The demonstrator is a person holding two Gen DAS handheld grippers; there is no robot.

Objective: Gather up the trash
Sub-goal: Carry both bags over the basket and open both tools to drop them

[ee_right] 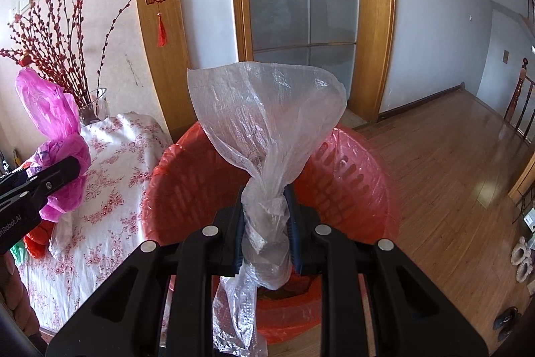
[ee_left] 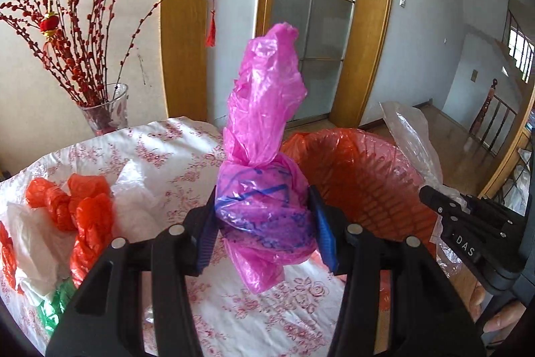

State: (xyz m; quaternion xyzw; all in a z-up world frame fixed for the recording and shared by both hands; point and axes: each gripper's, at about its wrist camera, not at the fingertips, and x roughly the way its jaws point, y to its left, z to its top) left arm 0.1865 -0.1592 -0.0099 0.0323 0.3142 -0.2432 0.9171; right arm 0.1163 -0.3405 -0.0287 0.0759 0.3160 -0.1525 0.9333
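Left wrist view: left tool (ee_left: 264, 223) is clamped on a knotted pink bag (ee_left: 267, 189), blue pads squeezing the fat crinkly bulb just below the knot, so the thin twisted tail stands up above. Grip sits on the bulk, prob. so the slippery film can't slide out. Bag is held up over the desk (ee_left: 187, 143), which has a white cloth w/ red floral print. The red-lined bin (ee_left: 361, 176) sits just beside the desk's right edge, ribbed basket wall showing through the thin liner. More trash near the desk's left edge: crumpled orange bags (ee_left: 83, 206), soft white bags (ee_left: 133, 199), a bit of green film (ee_left: 53, 306). Glass vase w/ red twigs (ee_left: 107, 109) at the far left corner. Right tool (ee_left: 444, 206) pokes in from the right w/ clear plastic.

Right wrist view: right tool (ee_right: 265, 223) is closed tight on a clear bag (ee_right: 267, 122), pinching its twisted neck; the open top flares out like a funnel, loose tail dangles below. It hangs right above the bin mouth (ee_right: 361, 153), so I'd judge it's set to drop. Pink bag (ee_right: 57, 139) at left, over the desk, not yet at the bin. Wood floor (ee_right: 451, 173) beyond.
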